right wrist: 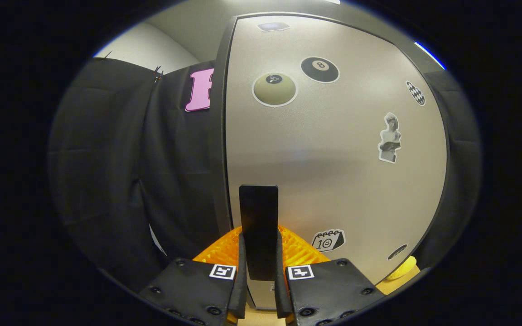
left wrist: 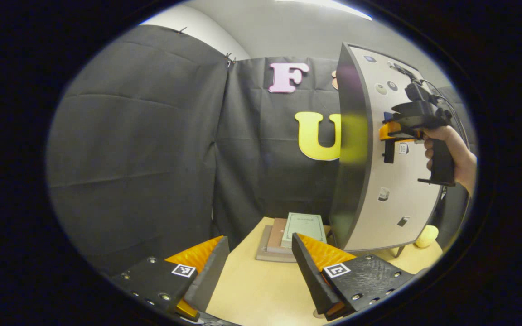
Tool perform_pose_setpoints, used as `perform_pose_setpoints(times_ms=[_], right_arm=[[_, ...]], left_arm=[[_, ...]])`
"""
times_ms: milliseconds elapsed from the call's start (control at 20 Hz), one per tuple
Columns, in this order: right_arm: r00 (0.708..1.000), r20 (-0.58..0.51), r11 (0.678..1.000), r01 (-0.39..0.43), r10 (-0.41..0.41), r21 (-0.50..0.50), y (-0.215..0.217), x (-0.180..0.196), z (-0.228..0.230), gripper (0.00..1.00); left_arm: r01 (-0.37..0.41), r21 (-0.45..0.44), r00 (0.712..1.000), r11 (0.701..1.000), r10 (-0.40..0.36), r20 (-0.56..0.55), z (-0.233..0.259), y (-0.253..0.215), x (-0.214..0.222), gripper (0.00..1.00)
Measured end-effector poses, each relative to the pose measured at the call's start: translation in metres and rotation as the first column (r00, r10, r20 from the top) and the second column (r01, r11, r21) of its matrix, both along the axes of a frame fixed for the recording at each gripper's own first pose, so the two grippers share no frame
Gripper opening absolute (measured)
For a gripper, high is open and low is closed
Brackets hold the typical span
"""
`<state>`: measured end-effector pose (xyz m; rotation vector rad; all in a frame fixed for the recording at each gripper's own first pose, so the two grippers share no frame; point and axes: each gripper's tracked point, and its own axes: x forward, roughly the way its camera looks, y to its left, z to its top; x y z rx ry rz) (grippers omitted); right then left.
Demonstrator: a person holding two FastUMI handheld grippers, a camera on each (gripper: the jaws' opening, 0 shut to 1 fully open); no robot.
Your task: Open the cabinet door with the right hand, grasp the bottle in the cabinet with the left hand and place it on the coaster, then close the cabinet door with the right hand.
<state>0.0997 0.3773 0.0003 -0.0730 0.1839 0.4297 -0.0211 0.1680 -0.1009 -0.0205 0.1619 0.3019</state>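
Observation:
The cabinet stands at the right of the table, with a dark side panel [left wrist: 351,149] and a pale door [left wrist: 397,190] carrying stickers. A hand [left wrist: 451,149] holds my right gripper [left wrist: 390,136] against the door's left edge. In the right gripper view the door [right wrist: 333,158] looms close. My right gripper [right wrist: 260,242] is shut on the door's black vertical handle [right wrist: 258,213]. The door hides the cabinet's inside. My left gripper [left wrist: 259,246] hangs open over the table, left of the cabinet, holding nothing.
A stack of books [left wrist: 295,233] lies on the wooden table [left wrist: 256,294] just beyond my left gripper, beside the cabinet's foot. A small yellow object [left wrist: 426,235] sits on the table under the cabinet's right corner; the same yellow object [right wrist: 401,270] lies at the door's lower right.

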Motion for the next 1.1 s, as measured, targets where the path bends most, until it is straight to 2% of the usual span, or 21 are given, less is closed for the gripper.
perform_pose_setpoints(times_ms=[150, 300, 350, 450, 800, 950, 1100], right_arm=[[0.998, -0.023, 0.999, -0.051, 0.052, 0.017, -0.001, -0.002, -0.001, 0.28], [0.994, -0.037, 0.994, -0.106, 0.107, 0.028, -0.001, -0.004, -0.001, 0.21], [0.992, -0.038, 0.992, -0.12, 0.122, 0.034, -0.002, -0.005, 0.0, 0.15], [0.986, -0.044, 0.987, -0.158, 0.159, 0.024, -0.005, -0.014, -0.001, 0.13], [0.958, -0.036, 0.958, -0.283, 0.285, 0.048, -0.025, -0.054, 0.005, 0.15], [0.937, -0.035, 0.936, -0.346, 0.348, 0.067, -0.039, -0.074, 0.008, 0.15], [0.917, -0.031, 0.916, -0.395, 0.398, 0.077, -0.05, -0.079, 0.007, 0.15]], left_arm=[[0.03, -0.002, 1.0, 1.0, -0.03, 0.003, 0.001, -0.015, -0.001, 0.84], [0.057, 0.046, 0.998, 0.997, -0.058, 0.007, -0.001, -0.027, -0.001, 0.86], [0.069, 0.05, 0.998, 0.996, -0.069, 0.009, -0.002, -0.032, 0.0, 0.86], [0.082, 0.044, 0.997, 0.996, -0.082, -0.004, 0.0, -0.042, 0.002, 0.84], [0.087, 0.079, 0.993, 0.993, -0.092, 0.073, 0.064, -0.089, -0.008, 0.84], [0.083, 0.034, 0.993, 0.996, -0.085, 0.076, 0.065, -0.126, -0.018, 0.84], [0.062, 0.04, 0.995, 0.997, -0.065, 0.07, 0.064, -0.16, -0.053, 0.86]])
